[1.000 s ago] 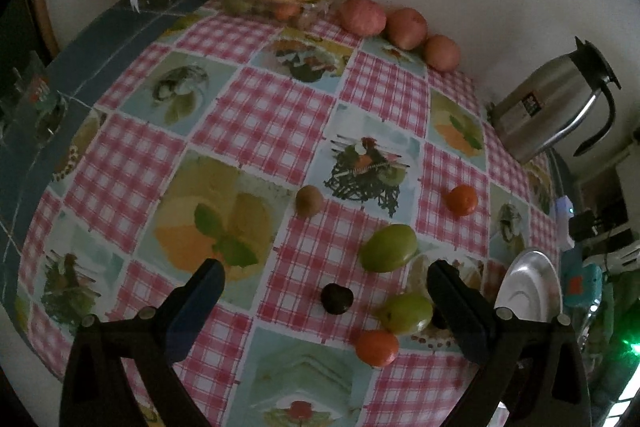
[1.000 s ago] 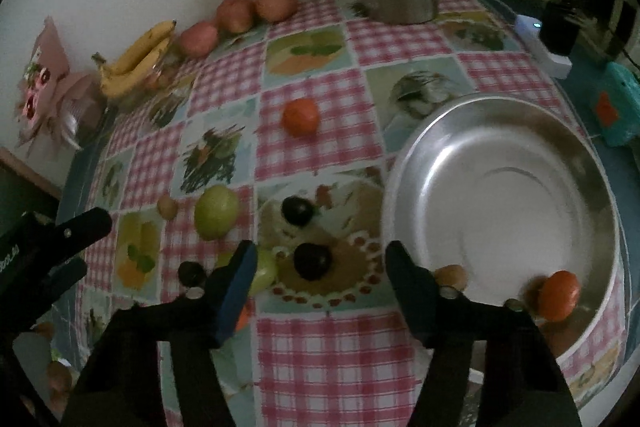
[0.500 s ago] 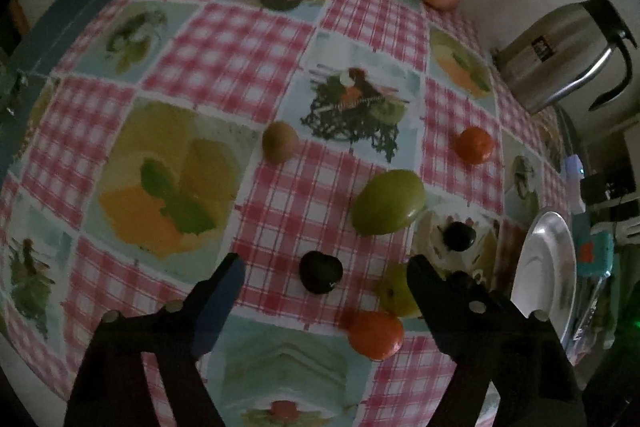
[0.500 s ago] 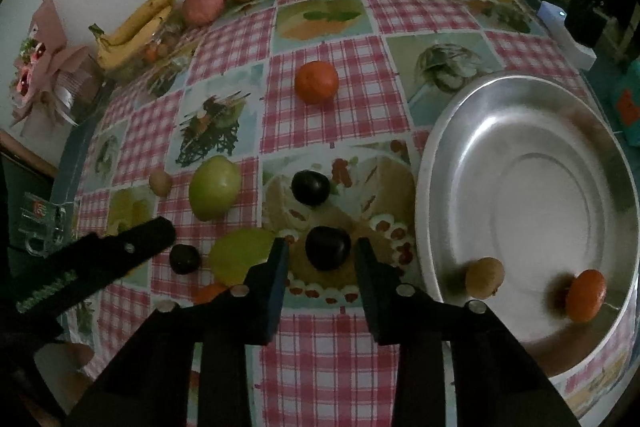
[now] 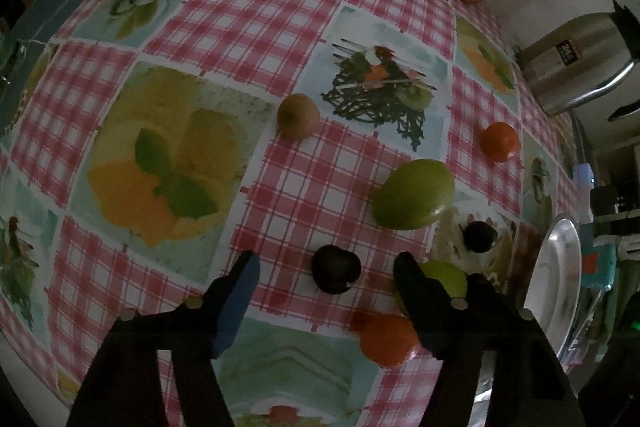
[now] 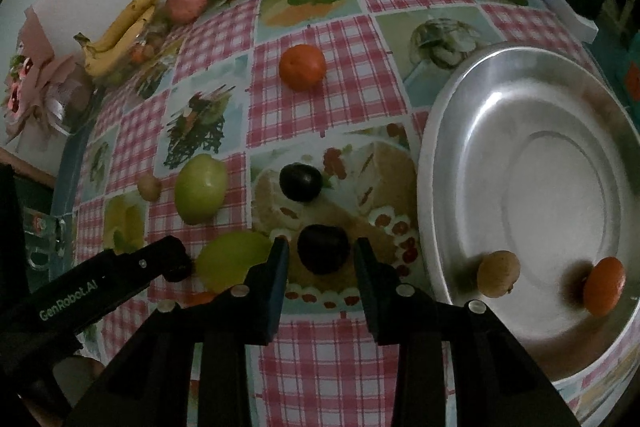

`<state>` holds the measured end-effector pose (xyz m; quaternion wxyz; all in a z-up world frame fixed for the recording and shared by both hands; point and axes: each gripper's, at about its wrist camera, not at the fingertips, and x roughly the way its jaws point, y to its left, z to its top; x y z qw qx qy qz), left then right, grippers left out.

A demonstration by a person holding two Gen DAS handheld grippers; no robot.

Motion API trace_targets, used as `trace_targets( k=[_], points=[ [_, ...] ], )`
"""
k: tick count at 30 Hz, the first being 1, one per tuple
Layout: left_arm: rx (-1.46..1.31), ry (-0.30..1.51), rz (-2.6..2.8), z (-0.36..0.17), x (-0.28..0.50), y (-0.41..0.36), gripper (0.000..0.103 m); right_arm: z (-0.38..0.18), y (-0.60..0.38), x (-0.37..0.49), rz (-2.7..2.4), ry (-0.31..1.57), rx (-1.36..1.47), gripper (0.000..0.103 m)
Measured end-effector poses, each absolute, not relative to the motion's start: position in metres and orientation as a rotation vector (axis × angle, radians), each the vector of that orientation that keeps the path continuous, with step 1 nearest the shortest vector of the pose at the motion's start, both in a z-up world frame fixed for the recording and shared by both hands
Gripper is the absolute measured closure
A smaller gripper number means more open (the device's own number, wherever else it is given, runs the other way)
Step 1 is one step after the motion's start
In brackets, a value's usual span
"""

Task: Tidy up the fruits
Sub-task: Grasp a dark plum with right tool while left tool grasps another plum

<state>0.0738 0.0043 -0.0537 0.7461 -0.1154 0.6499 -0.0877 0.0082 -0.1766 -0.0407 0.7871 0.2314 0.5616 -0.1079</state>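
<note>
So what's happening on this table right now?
A person is sorting fruit with two hand-held claws. Each claw straddles a dark plum, pads not yet touching: the right claw around one plum beside the metal dish, the left claw, just closing, around another. The dish already holds two fruits.

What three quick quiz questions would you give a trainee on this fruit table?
1. Pick one: how many fruits lie in the metal bowl? A) one B) two C) four
2. True or false: the bananas lie in the metal bowl.
3. Short answer: which fruit sits between the fingers of the right hand-held gripper?

Key
1. B: an orange and a small brown fruit.
2. False: the bananas lie at the far edge of the table, by the wall.
3. A dark plum, resting on the tablecloth.
</note>
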Motion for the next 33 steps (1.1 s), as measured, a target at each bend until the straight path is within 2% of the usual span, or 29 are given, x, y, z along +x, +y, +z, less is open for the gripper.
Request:
trace_targets(
  k=[3, 5, 13, 28, 33],
  points=[
    [-0.260, 1.429, -0.189, -0.054, 0.074, 0.005, 0.034, -0.043, -0.179, 0.009, -0.235, 1.214, 0.512, 0.068],
    [-0.260, 1.435, -0.193, -0.056, 0.074, 0.004, 0.040, -0.045, -0.180, 0.008, -0.236, 1.218, 0.519, 0.068],
    [-0.249, 1.430, -0.187, -0.058, 0.077, 0.000, 0.047, -0.050, -0.180, 0.009, -0.233, 1.232, 0.533, 0.068],
    [-0.238, 1.426, -0.190, -0.058, 0.078, -0.001, 0.048, -0.051, -0.178, 0.013, -0.223, 1.229, 0.534, 0.068],
    [-0.223, 1.425, -0.192, -0.060, 0.076, -0.005, 0.055, -0.052, -0.178, 0.014, -0.220, 1.227, 0.527, 0.068]
  ],
)
